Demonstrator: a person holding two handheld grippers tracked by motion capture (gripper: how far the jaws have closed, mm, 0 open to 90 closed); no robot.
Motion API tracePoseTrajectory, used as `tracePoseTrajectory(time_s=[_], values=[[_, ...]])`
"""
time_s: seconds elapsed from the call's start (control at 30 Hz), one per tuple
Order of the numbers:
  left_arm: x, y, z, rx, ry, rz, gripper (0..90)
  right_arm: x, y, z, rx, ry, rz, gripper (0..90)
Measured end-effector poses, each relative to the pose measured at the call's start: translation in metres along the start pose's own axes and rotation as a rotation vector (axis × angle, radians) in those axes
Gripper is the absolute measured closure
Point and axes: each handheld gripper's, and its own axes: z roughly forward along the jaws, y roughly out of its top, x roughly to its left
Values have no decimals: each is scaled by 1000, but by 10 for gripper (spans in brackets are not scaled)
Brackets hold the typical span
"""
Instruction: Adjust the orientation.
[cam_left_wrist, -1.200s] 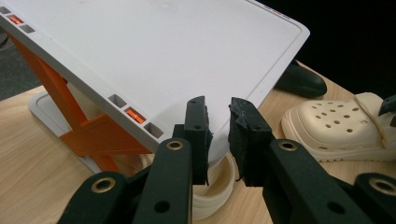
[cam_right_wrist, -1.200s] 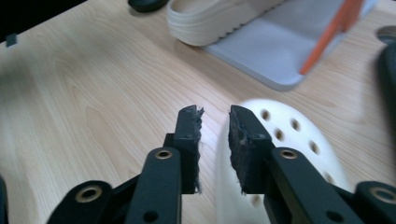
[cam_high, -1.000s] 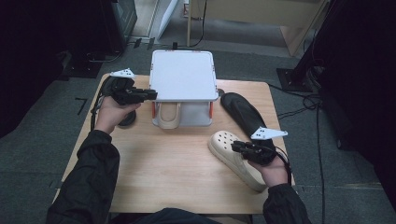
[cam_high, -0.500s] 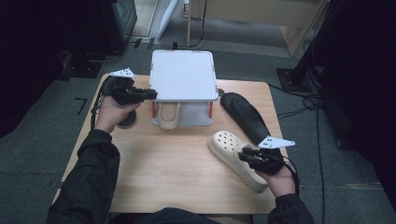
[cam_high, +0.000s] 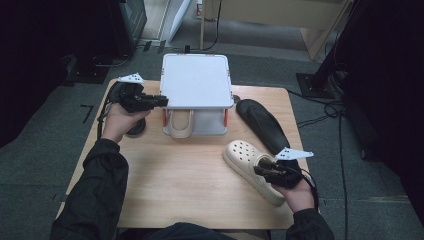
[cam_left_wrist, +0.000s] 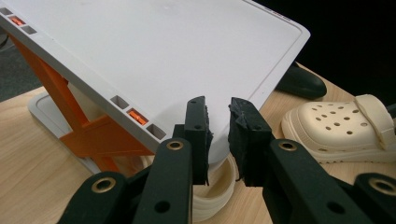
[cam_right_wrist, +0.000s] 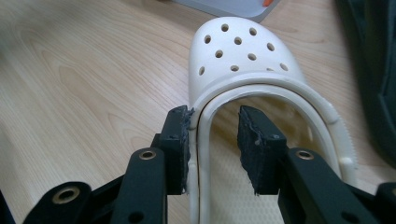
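Note:
A cream clog (cam_high: 245, 155) (cam_right_wrist: 238, 56) lies on the right of the wooden table (cam_high: 175, 175), toe towards the rack. My right gripper (cam_high: 260, 170) (cam_right_wrist: 215, 116) straddles its side rim near the heel. Its jaws have just been opening: one pad rests at the outside, the other stands clear inside the shoe. A white shoe rack (cam_high: 195, 80) (cam_left_wrist: 140, 46) with orange braces stands at the back. My left gripper (cam_high: 162, 101) (cam_left_wrist: 218, 105) is nearly closed on the front left corner of its top shelf. A second cream clog (cam_high: 180, 125) (cam_left_wrist: 217, 186) sits under that shelf.
A black shoe (cam_high: 262, 125) (cam_left_wrist: 301, 81) lies to the right of the rack, just behind the cream clog. A dark round object (cam_high: 136, 127) sits under my left hand. Cables and dark furniture surround the table on the floor.
My right gripper slid a little towards the clog's heel and sank, and its jaws spread apart. The clog stayed where it lay. The left gripper and the rack did not move.

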Motion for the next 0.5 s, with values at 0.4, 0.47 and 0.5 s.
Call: tracePoseTrajectory(time_s=[0.4, 0.47, 0.5], values=[[0, 0, 0, -4, 1, -3, 777, 14, 3, 21, 78, 0, -11, 676], [0, 0, 0, -5, 0, -2, 777, 12, 4, 22, 78, -20, 5, 765], [0, 0, 0, -5, 1, -3, 778, 9, 5, 21, 75, -15, 33, 770]])
